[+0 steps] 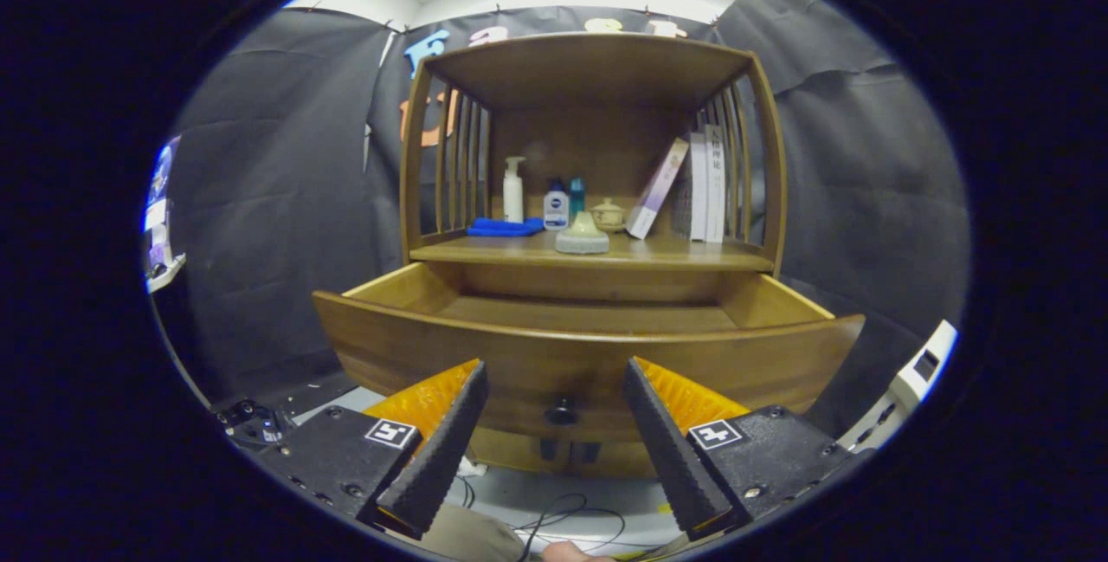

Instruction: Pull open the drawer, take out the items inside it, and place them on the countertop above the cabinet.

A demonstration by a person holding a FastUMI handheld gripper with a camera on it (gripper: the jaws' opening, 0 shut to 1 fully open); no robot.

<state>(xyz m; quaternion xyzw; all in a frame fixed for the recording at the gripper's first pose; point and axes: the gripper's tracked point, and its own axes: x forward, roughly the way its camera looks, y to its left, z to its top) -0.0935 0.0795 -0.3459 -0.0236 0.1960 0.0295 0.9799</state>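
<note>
Presently, item by item, as seen along my claw.

Claw: my gripper stands wide apart and holds nothing; each finger rises on its own side of the drawer knob, touching neither it nor the wood.

Drawer: pulled out toward me from the wooden cabinet. Its curved front panel lies just ahead of my fingers, and the dark round knob sits low on that panel, in the gap between them. The part of the drawer floor I can see is bare wood; the near part is hidden behind the front panel, so I cannot tell what lies there.

Countertop, directly above the drawer, from left to right:
- blue folded cloth, flat, at the left;
- white pump bottle, upright, behind the cloth;
- small white bottle with a dark cap, just right of the pump bottle;
- teal bottle, partly hidden behind it;
- pale round lidded dish, nearest the front edge;
- small cream lidded pot, farther back;
- book leaning to the right against upright white books beside the right slats.

Floor, near: loose cables below the drawer.
</note>
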